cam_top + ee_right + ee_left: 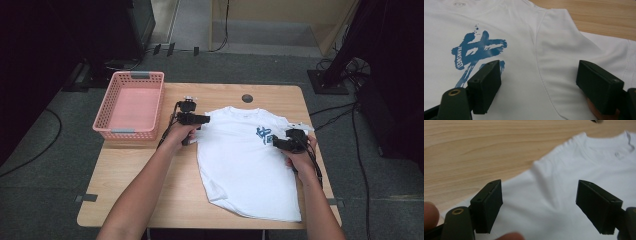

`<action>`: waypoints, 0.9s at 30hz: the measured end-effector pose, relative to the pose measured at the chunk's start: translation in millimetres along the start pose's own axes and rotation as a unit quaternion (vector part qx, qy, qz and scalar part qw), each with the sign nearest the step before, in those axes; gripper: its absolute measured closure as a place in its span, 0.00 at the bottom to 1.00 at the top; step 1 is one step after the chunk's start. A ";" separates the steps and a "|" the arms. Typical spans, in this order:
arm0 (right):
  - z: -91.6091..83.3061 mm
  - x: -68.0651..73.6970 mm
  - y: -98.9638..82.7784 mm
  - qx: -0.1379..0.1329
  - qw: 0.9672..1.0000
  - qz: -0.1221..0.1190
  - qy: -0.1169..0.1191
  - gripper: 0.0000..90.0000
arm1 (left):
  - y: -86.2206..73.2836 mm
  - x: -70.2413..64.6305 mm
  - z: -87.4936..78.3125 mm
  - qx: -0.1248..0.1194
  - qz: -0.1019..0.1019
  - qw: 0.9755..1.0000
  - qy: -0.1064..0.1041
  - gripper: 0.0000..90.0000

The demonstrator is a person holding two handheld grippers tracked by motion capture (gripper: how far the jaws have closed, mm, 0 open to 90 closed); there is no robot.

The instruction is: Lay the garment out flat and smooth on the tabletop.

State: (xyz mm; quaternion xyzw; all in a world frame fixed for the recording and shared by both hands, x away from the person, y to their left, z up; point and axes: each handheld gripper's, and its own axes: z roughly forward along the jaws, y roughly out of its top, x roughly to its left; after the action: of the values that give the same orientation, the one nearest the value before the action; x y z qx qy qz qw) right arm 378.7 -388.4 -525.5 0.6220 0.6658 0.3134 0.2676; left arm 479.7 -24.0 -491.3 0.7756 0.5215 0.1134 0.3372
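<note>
T-shirt (245,160) flat on table (130,185), both tongs (202,120) (277,143) wide — one at each sleeve edge.

High view overhead, looking forward-down; both gripper views close, sharing white T-shirt (245,155).

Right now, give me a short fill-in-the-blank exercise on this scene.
1. The T-shirt lying on the table is ____ in colour.
2. The basket at the table's left edge is ____.
3. The jaws of the left gripper and right gripper stand ____.
4. The print on the shirt is ____.

Missing words: white; pink; open; blue
</note>
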 end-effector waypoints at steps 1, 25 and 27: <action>0.7 -0.1 0.6 0.000 1.000 -0.002 -0.001 0.21 | -1.6 -3.9 0.3 0.006 0.013 1.000 0.006 0.24; 20.3 6.3 24.5 -0.009 1.000 0.022 0.018 0.16 | -12.7 4.8 2.3 -0.015 0.033 0.995 0.088 0.24; 16.1 6.7 25.8 -0.016 1.000 0.012 0.008 0.15 | -11.4 2.9 -5.6 -0.020 0.036 0.995 0.088 0.24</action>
State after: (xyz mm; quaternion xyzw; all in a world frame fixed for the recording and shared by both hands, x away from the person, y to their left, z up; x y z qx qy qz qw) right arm 407.2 -379.6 -516.5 0.6233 0.6548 0.3322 0.2688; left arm 469.7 -16.6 -494.9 0.7736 0.5187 0.2042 0.3012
